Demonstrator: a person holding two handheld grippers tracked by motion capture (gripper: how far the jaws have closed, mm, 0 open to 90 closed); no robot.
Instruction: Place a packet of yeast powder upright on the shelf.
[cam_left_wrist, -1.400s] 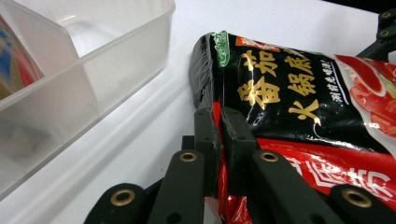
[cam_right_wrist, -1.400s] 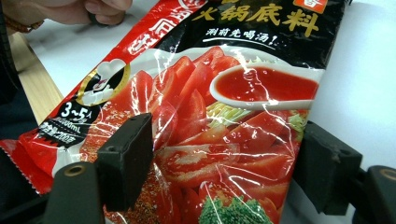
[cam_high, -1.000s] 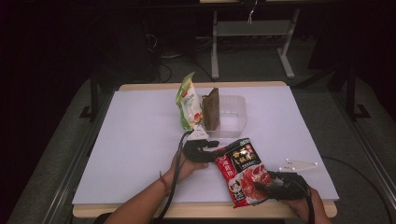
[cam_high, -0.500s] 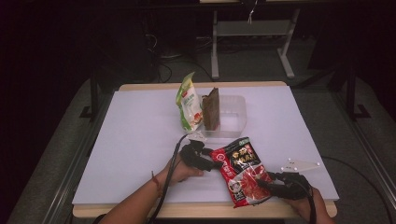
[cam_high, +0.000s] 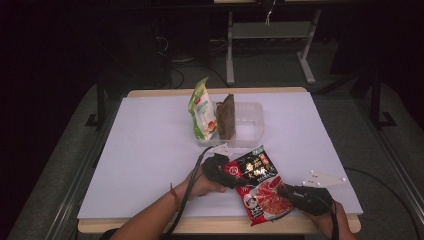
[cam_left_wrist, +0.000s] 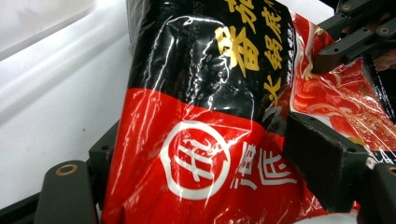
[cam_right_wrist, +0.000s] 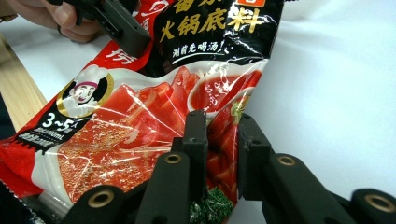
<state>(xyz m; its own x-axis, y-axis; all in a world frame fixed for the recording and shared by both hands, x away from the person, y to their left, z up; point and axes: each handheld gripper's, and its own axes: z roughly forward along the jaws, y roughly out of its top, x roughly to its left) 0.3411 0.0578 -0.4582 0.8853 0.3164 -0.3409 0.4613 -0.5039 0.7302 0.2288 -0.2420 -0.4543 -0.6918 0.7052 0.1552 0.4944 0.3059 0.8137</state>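
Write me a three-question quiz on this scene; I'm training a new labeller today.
1. True or false: the right gripper pinches the red and black pouch.
2. What stands in the clear tray on the table? A) a brown packet B) a bottle
3. The pouch lies between the jaws of the left gripper; are they spread wide or closed tight?

Key: 1 true; 2 A, the brown packet, beside a green and white bag; 3 spread wide.

1. Two black grippers: left gripper (cam_high: 220, 172), right gripper (cam_high: 305, 197).
2. Flat black fingers (cam_right_wrist: 196, 135) on bars joined by round brass-coloured pins.
3. Grey three-cornered plate (cam_high: 324, 178) with small screws on top.
4. Black cable (cam_high: 186, 192) trailing along the left forearm.
5. Thin band on the left wrist.
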